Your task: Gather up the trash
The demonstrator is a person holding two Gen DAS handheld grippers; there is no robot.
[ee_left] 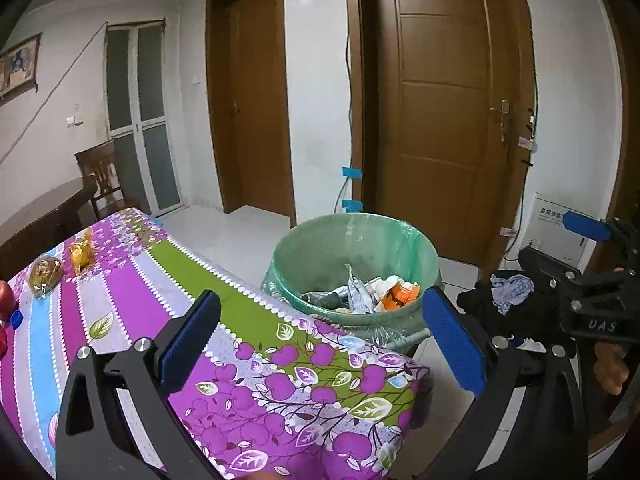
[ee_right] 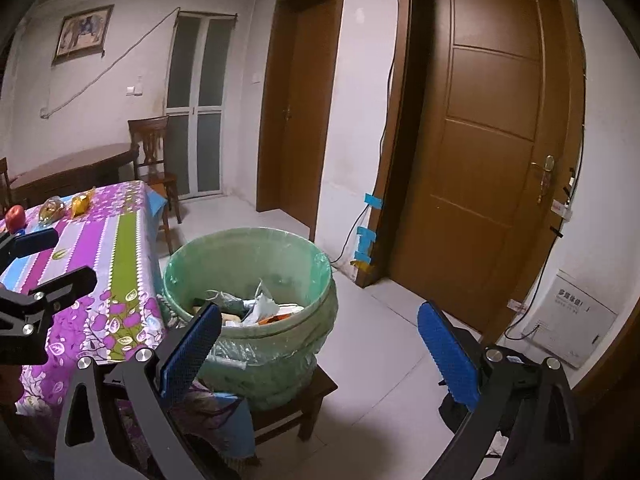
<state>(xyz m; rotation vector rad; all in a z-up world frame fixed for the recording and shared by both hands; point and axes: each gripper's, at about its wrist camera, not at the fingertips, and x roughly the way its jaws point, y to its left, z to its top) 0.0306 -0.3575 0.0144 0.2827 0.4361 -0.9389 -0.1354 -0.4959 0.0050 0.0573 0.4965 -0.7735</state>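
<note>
Both tools are empty with their fingers spread wide. The left gripper (ee_left: 316, 340) hangs over the near corner of the table (ee_left: 132, 280), the one beside the bin (ee_left: 356, 264). The right gripper (ee_right: 320, 344) sits off the table's edge, facing the bin, which stands on a low wooden stool (ee_right: 292, 408) just beside that corner and already holds wrappers and paper.

What is left to collect lies on the table, well away from the bin, towards its far left end: two crinkled golden wrappers (ee_left: 64, 266) side by side, with a red object (ee_left: 6, 300) and a blue bottle cap (ee_left: 16, 318) nearer the left edge. The left gripper is the nearer one, so it seems better placed to reach away from the bin along the table's length.
</note>
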